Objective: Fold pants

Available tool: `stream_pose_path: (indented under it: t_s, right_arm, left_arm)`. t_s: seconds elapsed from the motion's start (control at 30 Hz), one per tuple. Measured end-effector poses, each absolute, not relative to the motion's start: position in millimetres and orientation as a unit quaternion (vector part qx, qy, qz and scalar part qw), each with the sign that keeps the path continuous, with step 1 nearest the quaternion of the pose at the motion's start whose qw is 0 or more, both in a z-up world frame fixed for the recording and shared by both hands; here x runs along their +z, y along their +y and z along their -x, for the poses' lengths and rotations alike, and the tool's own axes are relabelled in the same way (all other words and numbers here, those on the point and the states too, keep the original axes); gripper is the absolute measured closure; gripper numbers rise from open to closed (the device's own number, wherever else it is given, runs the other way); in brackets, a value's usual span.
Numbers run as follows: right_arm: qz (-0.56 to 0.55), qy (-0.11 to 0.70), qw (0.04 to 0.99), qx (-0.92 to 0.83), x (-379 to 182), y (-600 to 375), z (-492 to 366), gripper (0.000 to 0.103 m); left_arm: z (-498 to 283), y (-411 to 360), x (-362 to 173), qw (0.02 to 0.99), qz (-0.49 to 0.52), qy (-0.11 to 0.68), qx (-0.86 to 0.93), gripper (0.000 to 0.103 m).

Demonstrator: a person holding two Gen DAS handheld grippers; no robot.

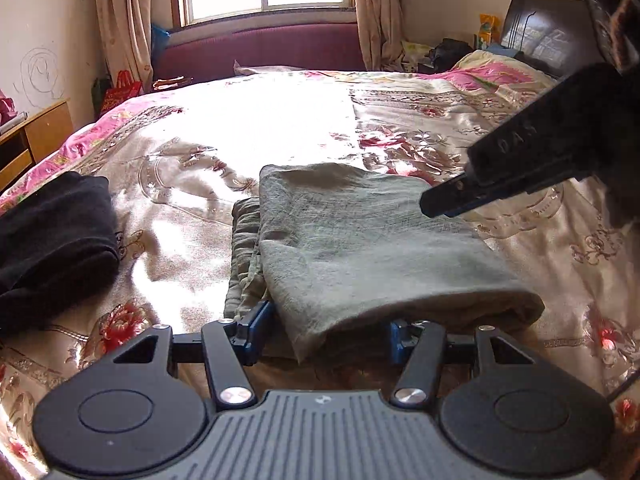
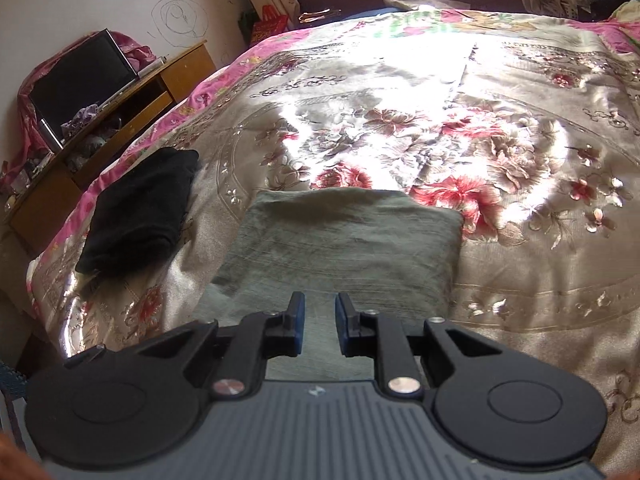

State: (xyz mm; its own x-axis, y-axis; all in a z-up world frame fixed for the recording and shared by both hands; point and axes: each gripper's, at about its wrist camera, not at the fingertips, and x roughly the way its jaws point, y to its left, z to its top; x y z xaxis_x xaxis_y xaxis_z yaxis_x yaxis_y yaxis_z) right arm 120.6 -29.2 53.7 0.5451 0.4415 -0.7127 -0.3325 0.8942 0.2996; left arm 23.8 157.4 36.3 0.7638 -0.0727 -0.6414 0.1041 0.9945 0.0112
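Note:
Grey-green pants (image 1: pixel 360 236) lie folded into a thick rectangle on the floral bedspread (image 1: pixel 192 184). My left gripper (image 1: pixel 324 332) is open, its blue-padded fingers (image 1: pixel 256 328) spread wide at the near folded edge, which drapes over the gap between them. The right gripper's shut-looking tip (image 1: pixel 440 200) hovers above the pants' right side in the left wrist view. In the right wrist view the right gripper (image 2: pixel 320 320) is open with a narrow gap, empty, just above the near part of the pants (image 2: pixel 340 240).
A folded black garment (image 1: pixel 52 248) lies on the bed to the left, also in the right wrist view (image 2: pixel 140 212). A wooden desk (image 2: pixel 120 92) with a monitor stands left of the bed. A maroon headboard (image 1: pixel 260 48) and window are beyond.

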Motion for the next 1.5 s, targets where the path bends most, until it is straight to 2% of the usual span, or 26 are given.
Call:
stream_pose_path:
  t_s: [0.13,0.17,0.2,0.27,0.3,0.53,0.67,0.83,0.9,1.0,1.07,1.13,1.2,1.27,1.5]
  right_arm:
    - [-0.062,0.432,0.872,0.223,39.5,-37.4,-118.5,0.083]
    - [-0.063,0.433,0.871,0.224,36.0,-38.2,-118.6,0.083]
    - [-0.063,0.434,0.87,0.224,33.2,-38.7,-119.2,0.083]
    - [-0.07,0.435,0.869,0.225,29.5,-39.7,-121.1,0.084]
    - [-0.076,0.435,0.869,0.225,28.5,-40.7,-122.3,0.084]
    - [-0.08,0.427,0.872,0.226,30.4,-44.6,-125.4,0.084]
    - [-0.077,0.433,0.869,0.228,25.6,-40.7,-126.8,0.084]
    - [-0.073,0.429,0.871,0.228,27.8,-37.6,-126.1,0.084]
    - [-0.072,0.428,0.872,0.226,27.4,-37.4,-126.2,0.084]
    - [-0.075,0.434,0.869,0.224,23.2,-37.6,-124.8,0.084]
    - [-0.078,0.437,0.867,0.227,22.1,-39.2,-120.9,0.084]
    - [-0.077,0.441,0.864,0.228,21.3,-44.7,-115.3,0.081]
    - [-0.087,0.446,0.861,0.229,19.8,-54.0,-111.7,0.072]
    - [-0.109,0.449,0.857,0.229,17.0,-63.9,-110.6,0.066]
    - [-0.211,0.465,0.83,0.223,0.2,-87.1,-124.9,0.061]
  left_arm:
    - [-38.7,165.1,44.8,0.94,-0.001,0.338,-0.043,0.035]
    - [-43.3,166.2,47.0,0.941,-0.006,0.336,-0.04,0.046]
    - [-52.9,167.6,48.6,0.941,-0.01,0.337,-0.04,0.06]
    - [-70.1,176.1,49.0,0.938,0.002,0.343,-0.048,0.073]
    - [-75.0,180.0,49.2,0.938,0.006,0.344,-0.05,0.075]
    - [-60.2,181.0,43.2,0.935,-0.055,0.348,-0.047,0.077]
    - [-47.6,186.6,35.2,0.937,-0.043,0.345,-0.023,0.077]
    - [-48.0,187.9,71.4,0.962,-0.056,0.266,-0.019,0.078]
    - [-48.0,190.6,69.5,0.961,-0.077,0.265,-0.01,0.074]
    - [-56.6,205.1,36.5,0.941,-0.091,0.327,0.007,0.062]
    - [-52.9,213.8,27.2,0.938,-0.077,0.337,-0.001,0.058]
    - [-47.8,216.9,34.6,0.94,-0.082,0.33,-0.005,0.048]
    - [-42.8,220.8,42.0,0.939,-0.109,0.326,-0.011,0.03]
    - [-39.4,226.4,45.5,0.934,-0.126,0.335,-0.02,0.027]
    - [-33.5,237.2,67.8,0.928,-0.109,0.351,-0.057,0.025]
